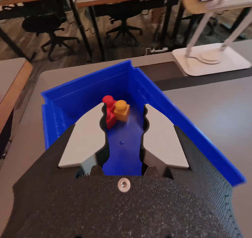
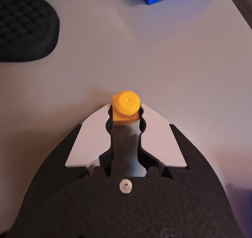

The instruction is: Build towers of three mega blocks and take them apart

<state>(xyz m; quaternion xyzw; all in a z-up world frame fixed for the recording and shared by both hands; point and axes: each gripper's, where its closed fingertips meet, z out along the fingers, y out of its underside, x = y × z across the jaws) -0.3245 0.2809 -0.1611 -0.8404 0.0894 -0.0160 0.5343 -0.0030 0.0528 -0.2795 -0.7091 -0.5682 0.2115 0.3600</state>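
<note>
While my left gripper (image 1: 123, 106) hangs over the blue bin (image 1: 87, 87) with its jaws spread and nothing between them, two blocks lie on the bin floor near the far corner. One is the red block (image 1: 109, 112), partly hidden behind my left finger; the orange block (image 1: 121, 112) in the bin touches it on the right. My right gripper (image 2: 125, 106) is clamped on the yellow-orange block (image 2: 126, 109), stud up, over the grey table (image 2: 150, 54). A black pad (image 2: 24, 27) lies at far left.
</note>
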